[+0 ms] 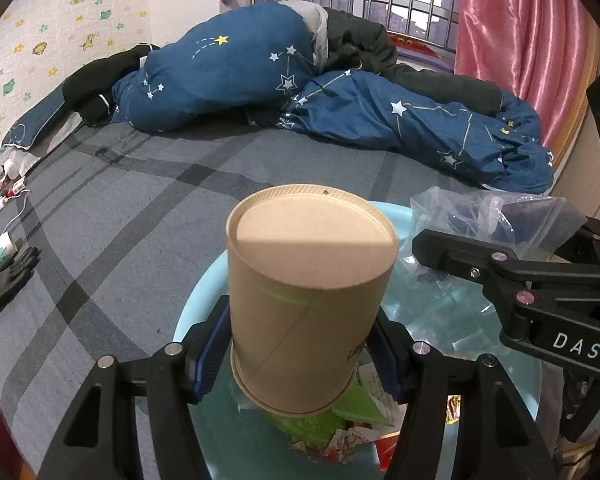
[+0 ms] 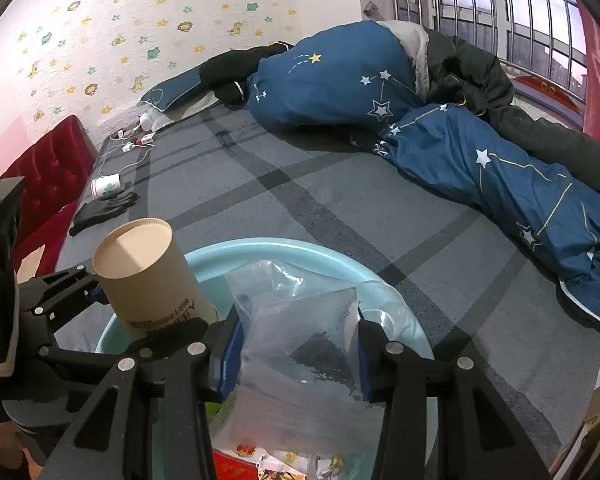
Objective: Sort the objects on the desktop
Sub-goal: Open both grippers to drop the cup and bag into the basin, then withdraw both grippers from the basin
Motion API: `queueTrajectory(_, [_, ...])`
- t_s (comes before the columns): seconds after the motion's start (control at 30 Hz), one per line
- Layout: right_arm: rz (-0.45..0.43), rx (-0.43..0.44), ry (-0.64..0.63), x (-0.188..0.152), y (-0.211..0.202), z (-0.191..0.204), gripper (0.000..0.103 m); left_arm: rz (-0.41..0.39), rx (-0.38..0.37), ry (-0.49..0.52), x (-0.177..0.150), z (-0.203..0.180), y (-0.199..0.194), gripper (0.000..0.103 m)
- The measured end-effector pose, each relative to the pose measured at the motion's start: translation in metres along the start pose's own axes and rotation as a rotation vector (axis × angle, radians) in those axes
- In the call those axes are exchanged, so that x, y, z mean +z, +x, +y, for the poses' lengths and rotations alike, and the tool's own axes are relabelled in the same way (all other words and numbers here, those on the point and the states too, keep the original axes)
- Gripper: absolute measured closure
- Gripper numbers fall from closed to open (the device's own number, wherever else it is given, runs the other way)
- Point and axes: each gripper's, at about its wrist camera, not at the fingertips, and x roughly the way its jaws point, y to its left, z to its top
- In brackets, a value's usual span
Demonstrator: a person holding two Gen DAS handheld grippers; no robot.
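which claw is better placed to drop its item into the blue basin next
Left, narrowly. The left claw holds the brown paper cup upside down directly over the litter in the blue basin. The right claw grips its clear plastic bag nearer the rim.

Left gripper (image 1: 296,344) angled downward, blue-padded fingers (image 1: 210,350) pressed against both sides of inverted brown paper cup (image 1: 304,300), cup upright between jaws. Right gripper (image 2: 296,354) just beside it on its right, likewise tilted down, blue pads (image 2: 230,358) clamped on clear plastic bag (image 2: 296,344), bag bulging up between jaws. Both grippers close together, side by side, black linkage arms spread wide behind fingers.
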Motion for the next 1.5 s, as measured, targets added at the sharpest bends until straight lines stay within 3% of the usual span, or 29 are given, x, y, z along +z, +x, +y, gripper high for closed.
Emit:
queueTrajectory(0.2, [0.008, 0.02, 0.023, 0.003, 0.002, -0.003, 0.053, 0.007, 0.003, -0.002, 0.0, -0.002, 0.002, 0.033])
queueTrajectory(0.27, [0.017, 0.031, 0.034, 0.003, 0.002, -0.003, 0.05, 0.004, -0.001, -0.007, 0.0, -0.001, 0.001, 0.024])
queueTrajectory(0.33, [0.009, 0.022, 0.04, 0.004, 0.0, -0.003, 0.038, -0.006, -0.006, -0.011, 0.0, -0.001, -0.002, 0.0])
queueTrajectory(0.43, [-0.001, 0.017, 0.056, 0.004, -0.007, -0.002, 0.009, -0.023, -0.017, -0.016, -0.001, -0.002, -0.01, 0.0])
queueTrajectory(0.53, [-0.016, 0.013, 0.055, 0.006, -0.015, 0.0, 0.0, -0.027, -0.006, -0.011, -0.002, -0.004, -0.017, 0.0])
queueTrajectory(1.03, [-0.048, -0.026, 0.008, -0.003, -0.075, 0.019, 0.0, -0.059, 0.028, -0.003, -0.016, -0.01, -0.073, 0.0])
queueTrajectory(1.5, [-0.085, -0.045, -0.046, -0.039, -0.138, 0.044, 0.0, -0.077, 0.037, 0.011, -0.057, -0.021, -0.125, 0.0])
